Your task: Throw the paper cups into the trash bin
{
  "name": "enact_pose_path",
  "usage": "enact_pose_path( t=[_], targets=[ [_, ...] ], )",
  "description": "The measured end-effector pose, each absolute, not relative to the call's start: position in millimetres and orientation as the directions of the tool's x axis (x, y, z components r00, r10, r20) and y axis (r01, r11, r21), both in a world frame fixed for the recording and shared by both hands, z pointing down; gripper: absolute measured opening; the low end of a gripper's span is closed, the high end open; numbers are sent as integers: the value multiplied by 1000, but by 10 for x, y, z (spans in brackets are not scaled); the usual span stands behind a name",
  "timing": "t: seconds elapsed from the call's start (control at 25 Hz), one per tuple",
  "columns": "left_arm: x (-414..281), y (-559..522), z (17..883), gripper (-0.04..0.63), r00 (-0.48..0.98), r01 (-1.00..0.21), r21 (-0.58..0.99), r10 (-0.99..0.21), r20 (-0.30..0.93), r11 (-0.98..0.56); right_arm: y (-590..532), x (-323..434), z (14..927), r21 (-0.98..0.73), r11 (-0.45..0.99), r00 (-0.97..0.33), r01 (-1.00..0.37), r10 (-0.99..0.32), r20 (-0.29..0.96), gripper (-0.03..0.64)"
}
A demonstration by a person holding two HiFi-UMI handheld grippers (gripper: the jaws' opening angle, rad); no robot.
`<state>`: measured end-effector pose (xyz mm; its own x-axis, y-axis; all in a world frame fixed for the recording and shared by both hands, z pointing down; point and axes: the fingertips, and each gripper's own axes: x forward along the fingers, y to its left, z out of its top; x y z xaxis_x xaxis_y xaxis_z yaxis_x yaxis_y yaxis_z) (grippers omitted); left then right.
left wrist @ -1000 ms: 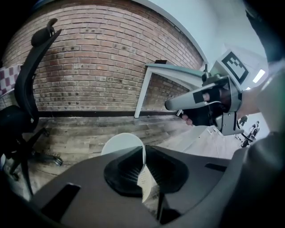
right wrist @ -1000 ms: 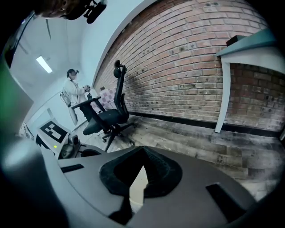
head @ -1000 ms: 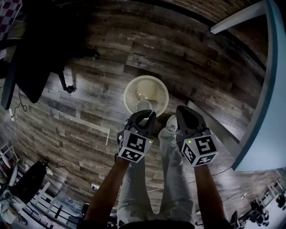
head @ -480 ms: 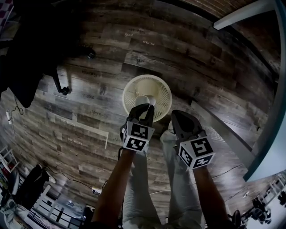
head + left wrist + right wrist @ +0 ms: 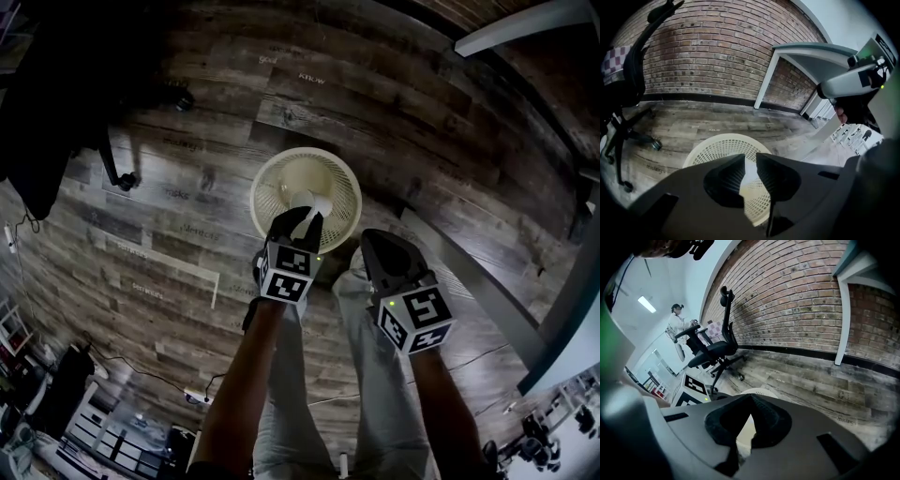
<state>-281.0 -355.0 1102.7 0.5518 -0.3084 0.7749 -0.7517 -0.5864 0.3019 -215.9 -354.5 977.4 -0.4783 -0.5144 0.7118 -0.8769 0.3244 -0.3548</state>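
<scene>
A cream perforated trash bin [image 5: 281, 183] [image 5: 712, 150] stands on the wood floor, and its rim [image 5: 757, 391] also shows in the right gripper view. My left gripper [image 5: 300, 217] [image 5: 750, 157] hangs over the bin's near edge. Its jaws have just been opening and stand apart, with a white paper cup [image 5: 310, 200] [image 5: 748, 166] still between the fingertips over the bin's mouth. My right gripper [image 5: 377, 239] [image 5: 750, 397] is to the right of the bin, its fingertips touching. I see nothing held in it.
A black office chair [image 5: 56, 94] [image 5: 717, 348] stands at the far left, below a brick wall [image 5: 717, 51]. A white table [image 5: 525, 28] [image 5: 811, 51] stands on the right. My legs [image 5: 309, 375] are below the grippers. A cable [image 5: 197, 394] lies on the floor. A person [image 5: 677, 326] stands far off.
Both grippers have sunk toward the bin. The left one has carried the cup from the bin's near rim to over its mouth, and its jaws now stand wider.
</scene>
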Motion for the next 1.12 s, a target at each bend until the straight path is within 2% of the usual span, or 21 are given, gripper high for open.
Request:
enact_pose_path(
  t=[0.08, 0.28, 0.36, 0.64, 1.12],
  targets=[
    [-2823, -3587, 10972, 100, 549, -763, 309, -317, 773, -567, -3537, -2154, 9762, -356, 330, -483, -874, -513, 710, 3],
    [-2854, -3693, 10835, 100, 538, -776, 285, -354, 765, -563, -3544, -2133, 9746, -355, 332, -484, -874, -517, 706, 3],
    [-2842, -3679, 10789, 96, 544, -771, 275, -369, 754, -574, -3529, -2130, 9711, -354, 336, -485, -873, -517, 705, 3],
    [-2872, -3620, 10277, 15, 553, -758, 254, -385, 739, -601, -3522, -2071, 9405, -338, 357, -487, -871, -533, 692, 3],
    [-2841, -3839, 9042, 9, 579, -777, 256, -495, 648, -575, -3508, -1974, 8670, -335, 379, -502, -863, -557, 662, 3]
  ],
)
